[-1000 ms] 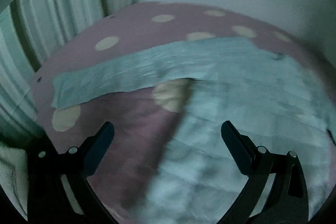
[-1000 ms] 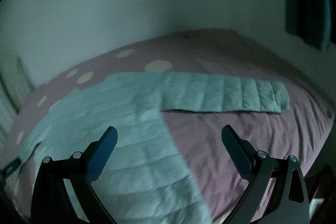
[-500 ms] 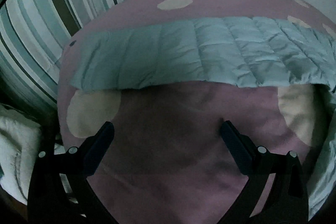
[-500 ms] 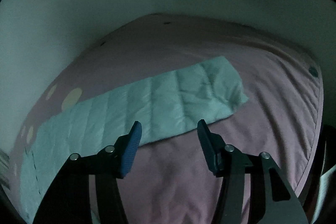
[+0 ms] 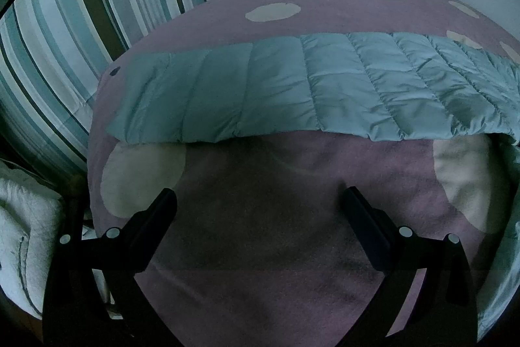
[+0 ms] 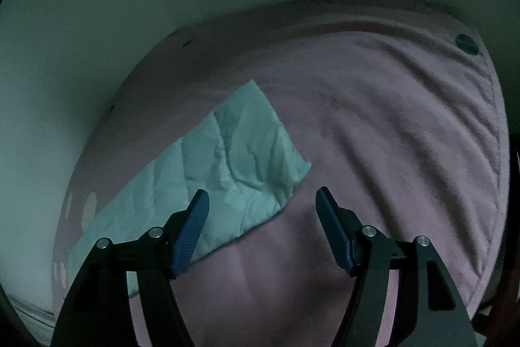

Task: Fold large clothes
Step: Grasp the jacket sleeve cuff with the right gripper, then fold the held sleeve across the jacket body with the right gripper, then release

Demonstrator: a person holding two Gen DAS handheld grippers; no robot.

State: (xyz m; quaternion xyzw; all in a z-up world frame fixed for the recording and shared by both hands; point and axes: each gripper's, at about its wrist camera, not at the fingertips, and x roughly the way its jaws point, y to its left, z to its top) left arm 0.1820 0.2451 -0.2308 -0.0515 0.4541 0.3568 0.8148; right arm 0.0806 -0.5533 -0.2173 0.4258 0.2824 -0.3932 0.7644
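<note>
A pale teal quilted puffer jacket lies flat on a pink bedspread with cream dots. Its left sleeve [image 5: 292,86] stretches across the left wrist view, cuff end at the left. My left gripper [image 5: 260,200] is open and empty, low over the bedspread [image 5: 260,265], just short of the sleeve's near edge. In the right wrist view the right sleeve's cuff end [image 6: 240,158] lies just ahead and left of my right gripper [image 6: 261,197], which is open and empty above the bedspread [image 6: 390,135].
A striped pillow [image 5: 97,21] stands at the bed's left end, with a white quilted item [image 5: 22,233] below it. A white wall [image 6: 97,21] runs along the far side. The bed's edge curves at the right [image 6: 497,184].
Both grippers have swung outward from the jacket's body to the sleeve ends and come lower. The right jaws narrowed half a second ago and have since widened a little.
</note>
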